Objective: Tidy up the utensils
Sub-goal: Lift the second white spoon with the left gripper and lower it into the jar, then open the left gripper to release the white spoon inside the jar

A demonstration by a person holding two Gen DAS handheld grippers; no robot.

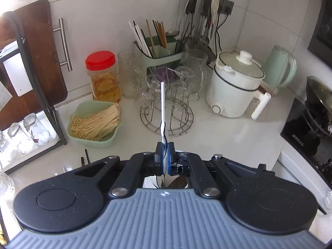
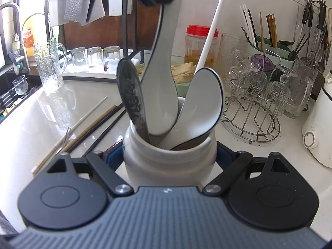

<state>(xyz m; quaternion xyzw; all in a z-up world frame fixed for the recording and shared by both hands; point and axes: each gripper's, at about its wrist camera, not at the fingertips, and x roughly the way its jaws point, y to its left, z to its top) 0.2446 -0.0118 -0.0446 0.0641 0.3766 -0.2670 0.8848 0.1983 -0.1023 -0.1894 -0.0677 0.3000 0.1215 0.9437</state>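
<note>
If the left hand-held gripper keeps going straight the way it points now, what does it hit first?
Probably the wire glass rack with upturned glasses: the white spoon handle clamped in the left hand-held gripper points straight at it. Depth is unclear, but bare counter lies between.

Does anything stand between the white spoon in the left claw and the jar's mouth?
Nothing visible does. The white spoon has its bowl inside the jar, flanked by a metal spoon and a second spoon.

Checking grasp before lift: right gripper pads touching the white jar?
Touching. Right wrist view shows the right gripper blue pads pressed against both sides of the white jar.
</note>
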